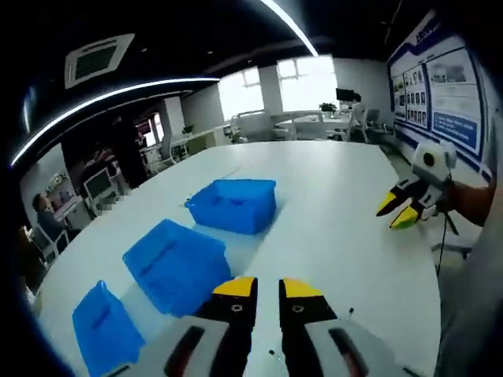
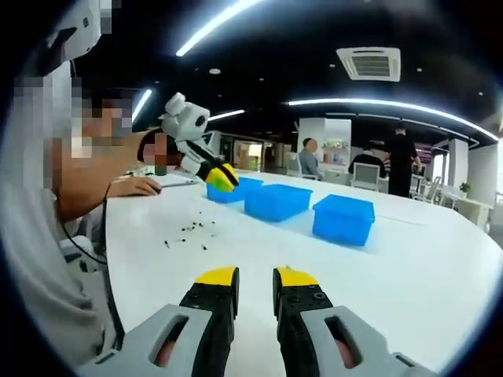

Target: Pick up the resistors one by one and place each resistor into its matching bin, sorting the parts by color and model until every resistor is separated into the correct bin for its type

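Both grippers we hold above the white tabletop [image 2: 409,259] — the left gripper [image 1: 267,289] and right gripper [image 2: 255,276] each with jaws slightly parted, gripping nothing. Ahead of the right gripper, to its left, we see the resistors [image 2: 191,230] scattered — three blue bins [image 2: 343,218] stand beyond them in a row.

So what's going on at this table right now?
A person holds tongs in each hand over a white table. The left tongs and right tongs are both slightly open and empty. Three blue bins sit in a row, and the small dark resistors lie scattered, untouched.
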